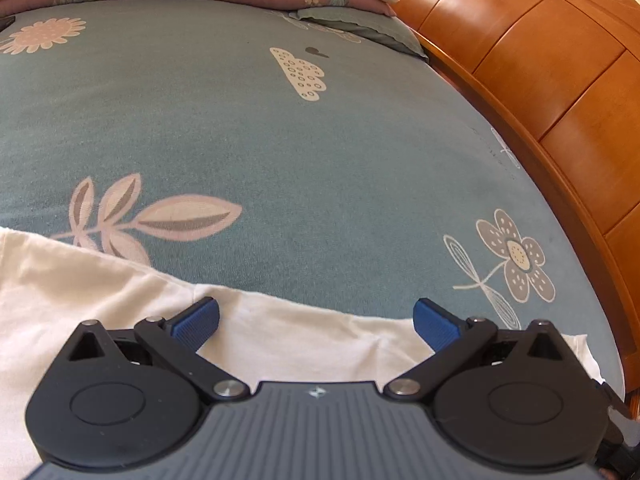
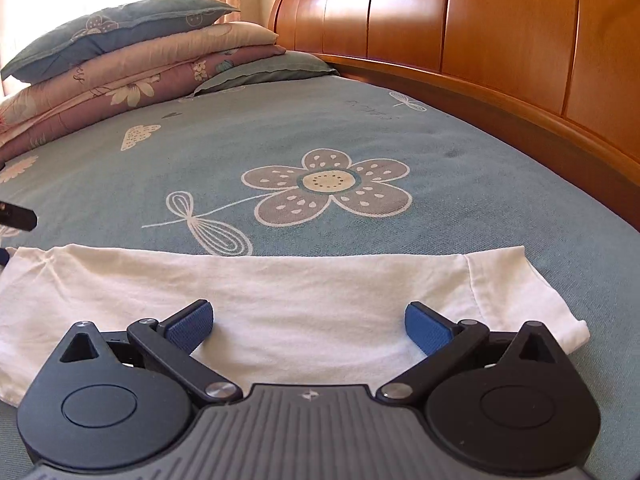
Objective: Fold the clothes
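A white garment lies flat on the teal flowered bed sheet, folded into a long band with a sleeve end at its right. My right gripper hovers over the band's near part, open wide, its blue pads apart and nothing pinched between them. In the left wrist view the same white garment spreads across the lower left. My left gripper stands open above its far edge, blue pads clear of the cloth. The left gripper's tip shows at the left edge of the right wrist view.
A wooden headboard curves along the right side of the bed. Stacked pillows and folded quilts sit at the far left. A bare stretch of sheet lies beyond the garment.
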A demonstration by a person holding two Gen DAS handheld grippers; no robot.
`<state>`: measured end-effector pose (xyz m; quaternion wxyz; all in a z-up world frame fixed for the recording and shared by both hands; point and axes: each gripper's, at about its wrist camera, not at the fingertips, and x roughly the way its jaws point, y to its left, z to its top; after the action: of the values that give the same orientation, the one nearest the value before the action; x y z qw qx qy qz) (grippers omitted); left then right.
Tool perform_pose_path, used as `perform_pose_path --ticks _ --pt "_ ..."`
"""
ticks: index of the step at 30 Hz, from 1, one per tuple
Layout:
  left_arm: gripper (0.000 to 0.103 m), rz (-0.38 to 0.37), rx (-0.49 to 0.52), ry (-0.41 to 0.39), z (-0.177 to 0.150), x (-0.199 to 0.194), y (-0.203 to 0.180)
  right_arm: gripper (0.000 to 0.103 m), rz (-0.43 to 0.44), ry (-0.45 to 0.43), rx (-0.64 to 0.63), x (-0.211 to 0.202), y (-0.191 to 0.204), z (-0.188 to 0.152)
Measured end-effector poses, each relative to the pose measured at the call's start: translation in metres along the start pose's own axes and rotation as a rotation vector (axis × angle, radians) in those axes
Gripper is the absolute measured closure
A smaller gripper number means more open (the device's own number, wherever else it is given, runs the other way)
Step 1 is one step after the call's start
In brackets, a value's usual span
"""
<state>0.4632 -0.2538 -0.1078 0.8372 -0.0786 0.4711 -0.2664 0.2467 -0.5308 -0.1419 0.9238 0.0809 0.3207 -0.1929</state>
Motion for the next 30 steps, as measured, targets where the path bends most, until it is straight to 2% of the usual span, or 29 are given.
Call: perform_pose_path --ticks 3,5,10,14,19,23,26,29,30 --pt "0.001 0.011 -0.027 -0.039 0.008 -0.008 0.000 0.000 -0.024 -0.001 -0.021 0.002 0.005 -0.001" --pt "0.001 0.005 0.001 -0.054 0.005 -0.020 -0.002 0.000 -0.018 -0.003 -0.014 0.003 0.003 -0.001" --pt "0.001 0.026 0.078 -0.088 -0.024 -0.056 -0.002 0.000 -0.019 -0.008 -0.021 0.002 0.004 -0.002" --pt "0.001 -0.107 0.121 -0.025 -0.059 -0.072 -0.010 0.000 -0.021 -0.008 -0.022 0.002 0.004 -0.002" --pt "0.001 -0.269 0.057 0.073 -0.082 -0.061 -0.017 0.000 -0.020 -0.009 -0.022 0.001 0.004 -0.003" --pt "0.001 -0.260 0.081 0.063 -0.089 -0.058 -0.021 0.000 -0.019 -0.010 -0.021 0.001 0.004 -0.002" --pt "0.001 -0.315 0.056 0.089 -0.089 -0.053 -0.023 0.000 -0.019 -0.010 -0.021 0.002 0.004 -0.002" --pt "0.001 -0.361 0.059 0.159 -0.091 -0.041 -0.031 0.000 -0.018 -0.010 -0.020 0.003 0.003 -0.002" --pt "0.001 -0.359 0.075 0.158 -0.092 -0.040 -0.034 0.000 -0.018 -0.010 -0.020 0.003 0.003 -0.002"
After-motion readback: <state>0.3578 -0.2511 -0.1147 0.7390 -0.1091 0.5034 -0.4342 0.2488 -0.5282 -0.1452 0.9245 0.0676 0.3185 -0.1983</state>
